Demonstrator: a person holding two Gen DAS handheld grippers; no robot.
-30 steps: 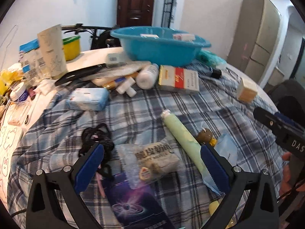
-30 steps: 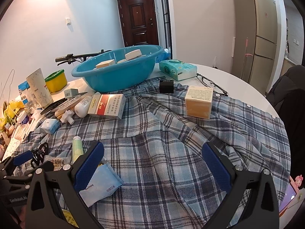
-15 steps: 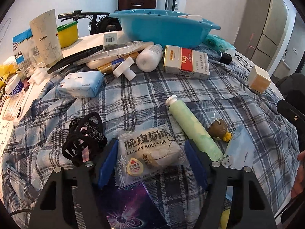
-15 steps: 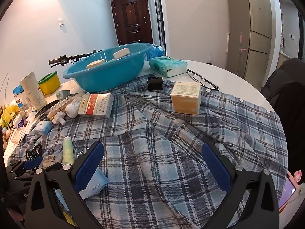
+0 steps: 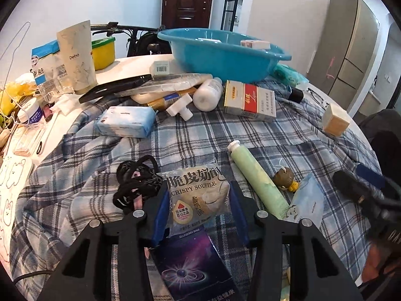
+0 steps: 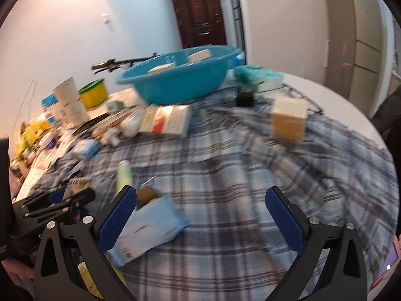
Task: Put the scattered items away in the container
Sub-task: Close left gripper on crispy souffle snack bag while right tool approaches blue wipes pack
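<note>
Left wrist view: left gripper (image 5: pixel 199 207) closing around the snack packet (image 5: pixel 198 197), blue pads flanking both its sides.
The packet lies on the plaid shirt (image 5: pixel 200 140), well short of the blue basin (image 5: pixel 223 55). Right gripper (image 6: pixel 200 219) hangs spread wide, empty.

Left gripper (image 5: pixel 198 208): angled down at the table, jaws closing, a snack packet between the blue pads (image 5: pixel 160 213).
Right gripper (image 6: pixel 200 215): angled down, jaws spread wide, nothing gripped; view blurred.
Hand (image 6: pixel 15 273): bare, at left gripper's handle.
</note>
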